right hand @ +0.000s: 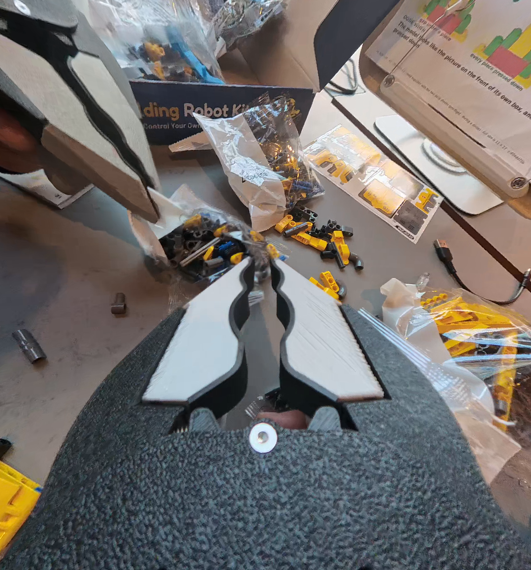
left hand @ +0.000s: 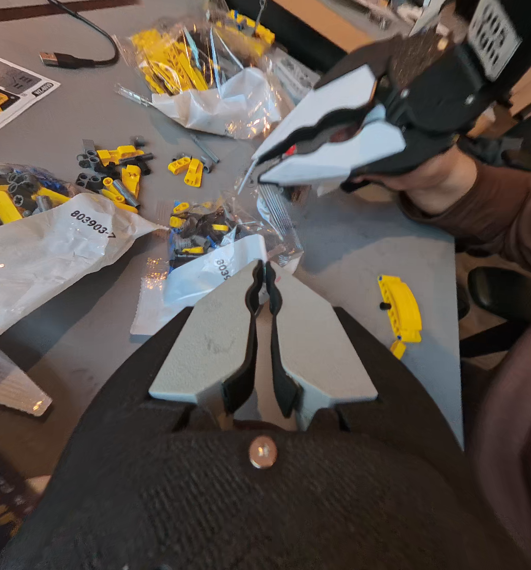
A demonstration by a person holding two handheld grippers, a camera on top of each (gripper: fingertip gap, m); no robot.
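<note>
A small clear plastic bag [left hand: 202, 228] of yellow, black and blue building parts lies on the grey table [left hand: 366, 246]. My left gripper [left hand: 263, 266] is shut on the bag's white end. My right gripper [right hand: 261, 262] is shut on the clear edge of the same bag [right hand: 202, 243]. In the left wrist view the right gripper [left hand: 255, 168] comes in from the upper right, with a hand behind it. In the right wrist view the left gripper [right hand: 153, 203] comes in from the upper left. The bag is stretched between the two.
Loose yellow and black parts [left hand: 116, 172] lie beyond the bag. A bag of yellow beams [left hand: 177, 68] and another parts bag [left hand: 26, 200] lie nearby. A yellow curved piece [left hand: 401, 311] sits by the table's right edge. A USB cable [right hand: 443, 253], sticker sheet [right hand: 378, 182] and dark box [right hand: 214, 114] are around.
</note>
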